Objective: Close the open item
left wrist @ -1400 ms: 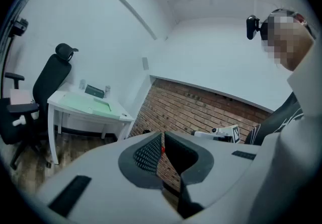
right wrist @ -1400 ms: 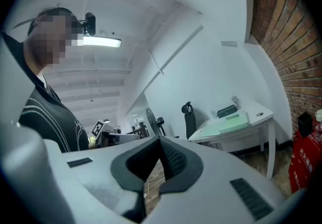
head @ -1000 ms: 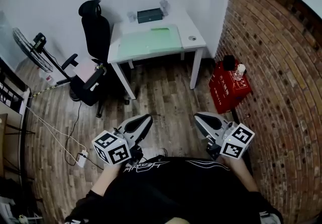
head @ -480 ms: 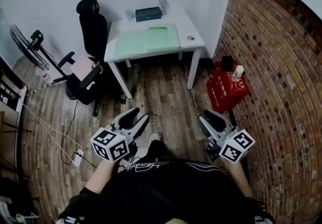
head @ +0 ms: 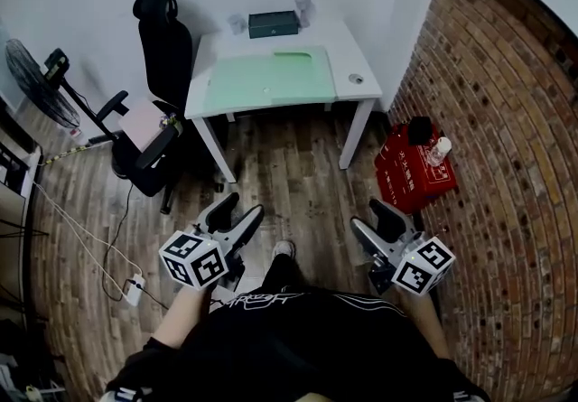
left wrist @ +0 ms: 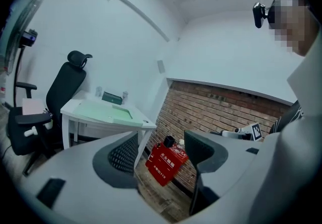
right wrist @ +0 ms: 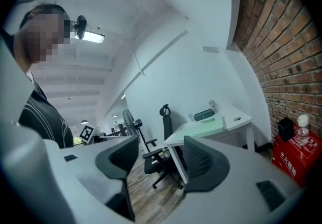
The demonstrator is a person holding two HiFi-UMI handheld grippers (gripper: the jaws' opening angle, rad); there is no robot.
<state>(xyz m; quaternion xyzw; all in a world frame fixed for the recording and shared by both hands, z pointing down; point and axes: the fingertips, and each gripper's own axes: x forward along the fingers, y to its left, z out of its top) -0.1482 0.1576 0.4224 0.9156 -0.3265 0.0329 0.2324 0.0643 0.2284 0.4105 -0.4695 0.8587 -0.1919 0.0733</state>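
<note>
A white desk [head: 354, 55] stands across the room by the back wall, with a green mat [head: 262, 79] on it. At its far edge sits a dark box [head: 273, 24], too small here to tell whether it is open. The box [left wrist: 112, 98] also shows in the left gripper view, and the box [right wrist: 205, 114] in the right gripper view. My left gripper [head: 237, 209] and right gripper [head: 372, 216] hang close to my body, far from the desk. Both sets of jaws are opening, with nothing between them.
A black office chair [head: 163, 57] stands left of the desk. A red crate [head: 417, 170] with a bottle [head: 437, 151] on it sits by the brick wall on the right. A fan [head: 27, 75] and a floor cable with a plug block [head: 134, 287] are on the left.
Both grippers went from shut to open. They stayed near my body, and the head view shifted slightly toward the desk.
</note>
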